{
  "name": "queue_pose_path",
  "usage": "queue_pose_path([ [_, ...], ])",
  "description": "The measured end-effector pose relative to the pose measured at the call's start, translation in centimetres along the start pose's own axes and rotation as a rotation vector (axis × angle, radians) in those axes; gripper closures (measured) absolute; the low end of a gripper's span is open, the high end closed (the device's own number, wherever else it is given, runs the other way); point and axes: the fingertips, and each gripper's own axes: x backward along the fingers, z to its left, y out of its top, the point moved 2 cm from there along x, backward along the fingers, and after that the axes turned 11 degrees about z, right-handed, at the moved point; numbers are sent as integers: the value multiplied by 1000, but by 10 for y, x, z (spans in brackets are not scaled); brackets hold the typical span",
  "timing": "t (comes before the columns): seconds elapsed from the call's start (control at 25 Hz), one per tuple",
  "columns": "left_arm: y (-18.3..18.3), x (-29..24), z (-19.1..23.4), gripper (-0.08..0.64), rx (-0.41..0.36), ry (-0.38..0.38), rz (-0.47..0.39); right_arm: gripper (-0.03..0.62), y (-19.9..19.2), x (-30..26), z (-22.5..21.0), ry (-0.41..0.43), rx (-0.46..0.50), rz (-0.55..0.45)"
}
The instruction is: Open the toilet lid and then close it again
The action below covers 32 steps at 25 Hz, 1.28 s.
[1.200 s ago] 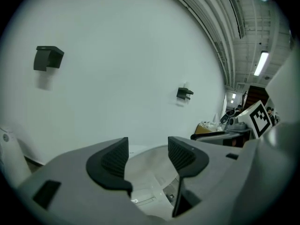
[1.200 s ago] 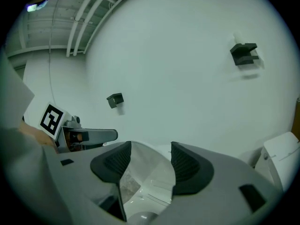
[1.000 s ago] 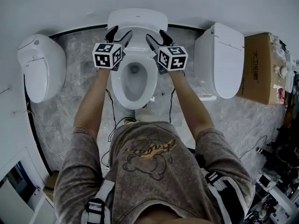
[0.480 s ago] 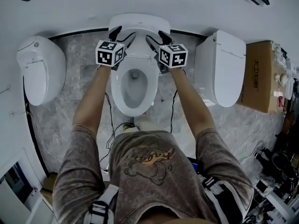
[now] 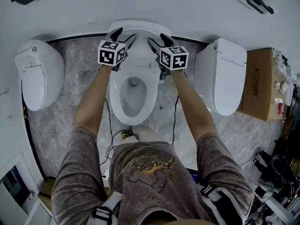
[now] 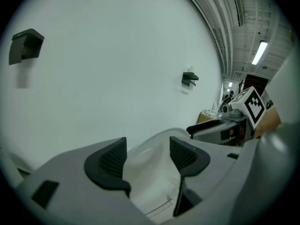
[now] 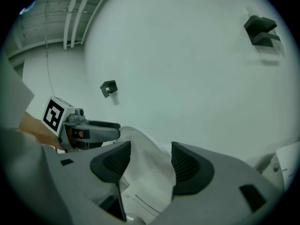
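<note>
Toilet [image 5: 115,96]: stands at the far edge of the floor [image 5: 84,83], its back to the wall [image 5: 150,1], between two other toilets. The bowl is uncovered, so the opening half looks done and the closing is not yet begun.
Lid [image 5: 137,26]: white, glossy and rounded along its top, raised nearly upright close to the wall. The next move calls for tipping it forward with both sides level, then lowering it gently onto the seat rather than letting it drop.
Left gripper [image 5: 123,35]: at the lid's left edge, jaws spread wide. The lid's rim shows between them, unpinched.
Right gripper [image 5: 158,38]: at the lid's right edge, jaws equally wide, nothing clamped.
</note>
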Motion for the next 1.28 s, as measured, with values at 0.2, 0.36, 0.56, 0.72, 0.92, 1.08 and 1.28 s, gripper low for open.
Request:
queue_pose_path([
  [0.2,2,-10,6,281,-5,-7,6,324,3,-12,-2,19,20,17],
  [0.36,1,-9,5,281,-26,-5,9,325,4,-13,-2,32,13,5],
  [0.56,-2,3,-2,278,8,-41,11,324,0,-3,6,33,4,-13],
  [0.72,-10,21,-13,270,42,-74,2,324,-8,12,20,55,-17,-15],
  [0.92,-25,50,-29,270,85,-91,-16,321,-23,37,44,102,-51,-39],
  [1.08,-43,74,-46,270,108,-91,-32,321,-41,57,65,107,-60,-41],
  [1.28,-67,100,-64,270,123,-104,-43,317,-65,78,87,114,-93,-55],
])
